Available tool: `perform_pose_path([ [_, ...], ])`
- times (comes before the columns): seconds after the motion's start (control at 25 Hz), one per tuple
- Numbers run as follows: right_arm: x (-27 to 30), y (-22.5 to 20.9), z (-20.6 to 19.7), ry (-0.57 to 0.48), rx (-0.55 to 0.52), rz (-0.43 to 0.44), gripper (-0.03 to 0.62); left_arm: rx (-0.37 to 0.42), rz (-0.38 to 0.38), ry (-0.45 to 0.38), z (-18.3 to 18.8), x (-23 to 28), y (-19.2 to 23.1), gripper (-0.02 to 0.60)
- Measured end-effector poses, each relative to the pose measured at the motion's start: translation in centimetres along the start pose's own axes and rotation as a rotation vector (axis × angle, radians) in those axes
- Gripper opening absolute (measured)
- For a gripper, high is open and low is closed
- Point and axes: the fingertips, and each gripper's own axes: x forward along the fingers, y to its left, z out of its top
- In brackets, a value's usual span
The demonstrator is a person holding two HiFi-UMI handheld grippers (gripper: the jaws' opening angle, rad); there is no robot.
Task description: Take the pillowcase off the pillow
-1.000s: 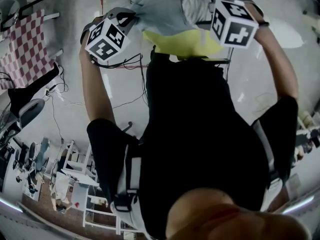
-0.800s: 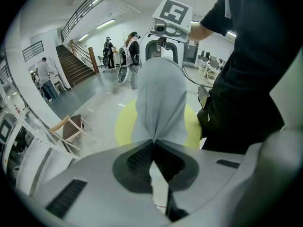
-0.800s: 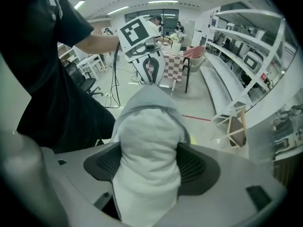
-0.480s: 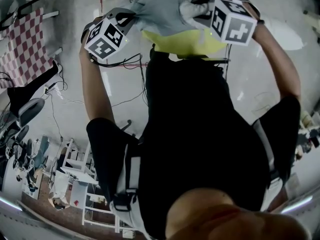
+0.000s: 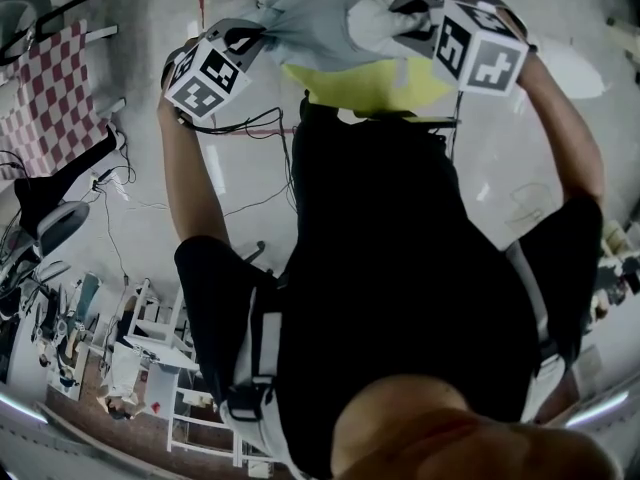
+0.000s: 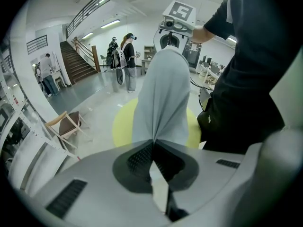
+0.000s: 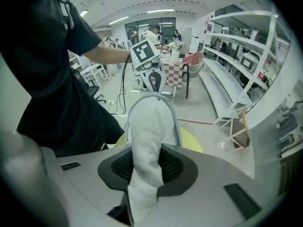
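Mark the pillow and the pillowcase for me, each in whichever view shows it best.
pillowcase [image 6: 163,93]: left gripper view, middle of the stretched grey fabric.
pillow [image 7: 147,131]: right gripper view, middle of the white bulge.

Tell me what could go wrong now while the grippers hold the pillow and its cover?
1. The left gripper pinches only a thin fold of the grey pillowcase. A hard pull might tug it free.
2. The right gripper has fingers that have just been closing on the white pillow between them. Being soft, it may squash and slip out, dropping onto the yellow surface below.
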Motion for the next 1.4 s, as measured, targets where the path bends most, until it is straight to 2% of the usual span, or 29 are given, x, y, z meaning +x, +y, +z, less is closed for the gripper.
perform_pose_path([
  [0.32, -1.9, 1.1, -1.8, -0.045, -0.011, 0.009, 0.087, -0.038, 0.003, 0.000, 0.4, 0.6, -0.8, -0.002],
  [0.56, -4.3, 0.2, -2.3, -0.123, 0.006, -0.029, 0.083, -0.034, 0.034, 0.132, -3.4, 1.3, -0.1, -0.003],
  [0.76, -6.8, -0.5, -3.0, -0.207, 0.027, -0.100, 0.084, -0.043, 0.043, 0.110, -1.9, 1.2, -0.4, -0.002],
  [1.12, -11.6, -0.1, -4.1, -0.258, 0.050, -0.140, 0.081, -0.090, 0.044, 0.091, -1.0, 4.6, -1.9, -0.002],
  [1.4, -17.0, 0.8, -4.7, -0.395, 0.117, -0.211, 0.074, -0.120, 0.025, 0.075, -0.6, 8.2, -3.9, -0.002],
])
